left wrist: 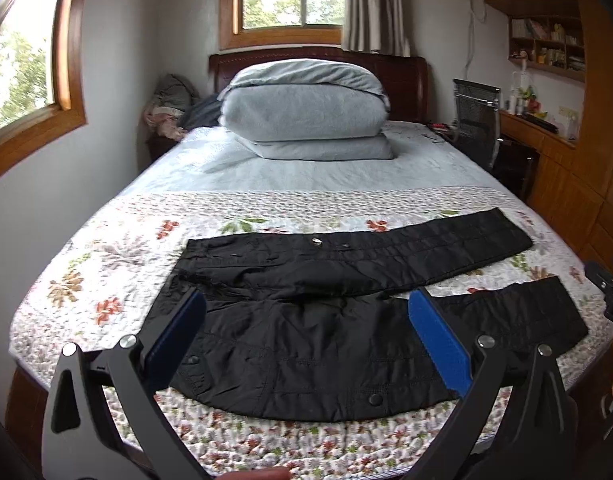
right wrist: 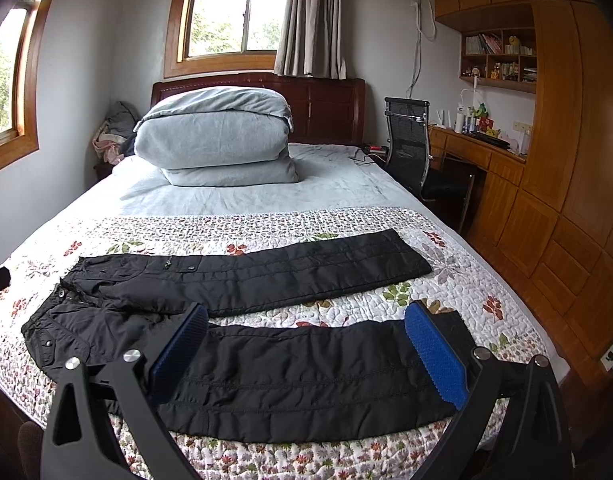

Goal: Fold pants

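Black pants lie spread flat across the near end of the bed, waist to the left, both legs running right with a gap between them. They also show in the right wrist view. My left gripper is open and empty, hovering above the waist and upper part of the near leg. My right gripper is open and empty, above the near leg toward its cuff. The right gripper's black body shows at the right edge of the left wrist view.
The bed has a floral quilt at the near end and a folded grey duvet at the headboard. A black chair, wooden desk and cabinets stand to the right. Wood floor runs beside the bed.
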### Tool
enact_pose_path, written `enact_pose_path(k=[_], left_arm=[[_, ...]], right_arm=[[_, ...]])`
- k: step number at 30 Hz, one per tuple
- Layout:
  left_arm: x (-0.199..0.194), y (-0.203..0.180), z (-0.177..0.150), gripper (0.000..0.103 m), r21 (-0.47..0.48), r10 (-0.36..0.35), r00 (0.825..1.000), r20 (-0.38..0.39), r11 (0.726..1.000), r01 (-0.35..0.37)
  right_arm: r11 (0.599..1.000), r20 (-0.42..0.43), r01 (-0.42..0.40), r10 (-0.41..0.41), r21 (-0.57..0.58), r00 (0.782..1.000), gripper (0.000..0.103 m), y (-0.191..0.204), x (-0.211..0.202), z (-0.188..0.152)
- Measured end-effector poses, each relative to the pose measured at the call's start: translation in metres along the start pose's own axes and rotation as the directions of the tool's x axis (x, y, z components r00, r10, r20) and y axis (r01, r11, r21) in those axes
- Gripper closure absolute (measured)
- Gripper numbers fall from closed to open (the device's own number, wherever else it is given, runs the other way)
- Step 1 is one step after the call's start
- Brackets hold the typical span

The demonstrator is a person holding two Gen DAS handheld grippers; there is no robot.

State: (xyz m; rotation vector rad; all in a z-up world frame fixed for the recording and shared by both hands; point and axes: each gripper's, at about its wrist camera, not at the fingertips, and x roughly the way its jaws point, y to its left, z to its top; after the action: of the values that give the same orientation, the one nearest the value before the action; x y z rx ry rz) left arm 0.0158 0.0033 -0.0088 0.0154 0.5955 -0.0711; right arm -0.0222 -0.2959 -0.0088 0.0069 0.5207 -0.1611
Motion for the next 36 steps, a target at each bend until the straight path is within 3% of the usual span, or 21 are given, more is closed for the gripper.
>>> enact_pose_path(k=[2,6,8,10,13,16,18,19,21,24,27,29,32,36], left_arm=[[0.011,0.005,0.005,0.002,-0.002,-0.054,0.998,-0.025,0.999,0.054],[0.046,0.028,0.02,0.002,-0.007,-0.063,0.993,-0.097,0.998,0.063],[0.067,0.042,0.029,0.002,-0.014,-0.059,0.989,-0.138,0.998,0.057],[0.093,0.062,0.039,0.002,-0.032,-0.051,0.98,-0.192,0.998,0.046],[0.133,0.096,0.05,0.002,-0.061,-0.031,0.959,-0.283,0.998,0.014],[0.182,0.131,0.055,0.002,-0.102,-0.058,0.913,-0.403,0.995,0.018],[0.215,0.154,0.055,0.002,-0.128,-0.078,0.872,-0.484,0.992,0.017],[0.236,0.168,0.053,0.002,-0.148,-0.092,0.839,-0.537,0.989,0.014],[0.274,0.196,0.048,0.003,-0.193,-0.112,0.774,-0.623,0.981,-0.014],[0.313,0.234,0.042,0.003,-0.26,-0.126,0.718,-0.685,0.962,-0.079],[0.356,0.279,0.037,0.003,-0.308,-0.103,0.659,-0.745,0.93,-0.202],[0.377,0.292,0.034,0.003,-0.323,-0.113,0.632,-0.766,0.919,-0.227],[0.406,0.3,0.031,0.003,-0.359,-0.153,0.607,-0.78,0.904,-0.233],[0.438,0.301,0.024,0.003,-0.375,-0.191,0.567,-0.801,0.898,-0.228]], right_arm=[[0.999,-0.01,-0.034,0.034,0.0,0.999,0.003,-0.008,0.008,0.006],[0.993,-0.08,-0.115,0.116,0.023,0.99,0.003,-0.041,0.045,0.034],[0.994,-0.136,-0.107,0.107,0.014,0.985,0.003,-0.06,0.075,0.049],[0.995,-0.199,-0.101,0.101,0.009,0.975,0.003,-0.077,0.108,0.062],[0.993,-0.313,-0.117,0.12,0.031,0.942,0.003,-0.109,0.172,0.078],[0.989,-0.445,-0.13,0.149,0.072,0.883,0.003,-0.142,0.251,0.087],[0.981,-0.504,-0.152,0.193,0.121,0.842,0.003,-0.159,0.29,0.086],[0.979,-0.526,-0.147,0.201,0.143,0.826,0.003,-0.167,0.308,0.086],[0.978,-0.561,-0.119,0.195,0.169,0.805,0.003,-0.185,0.352,0.087],[0.988,-0.604,-0.063,0.137,0.141,0.785,0.003,-0.201,0.401,0.085],[0.988,-0.637,-0.04,0.129,0.151,0.76,0.003,-0.217,0.445,0.08],[0.986,-0.655,-0.034,0.133,0.161,0.744,0.003,-0.227,0.472,0.077],[0.988,-0.678,-0.02,0.12,0.154,0.725,0.003,-0.236,0.506,0.073],[0.991,-0.682,-0.018,0.103,0.13,0.724,0.003,-0.243,0.533,0.077]])
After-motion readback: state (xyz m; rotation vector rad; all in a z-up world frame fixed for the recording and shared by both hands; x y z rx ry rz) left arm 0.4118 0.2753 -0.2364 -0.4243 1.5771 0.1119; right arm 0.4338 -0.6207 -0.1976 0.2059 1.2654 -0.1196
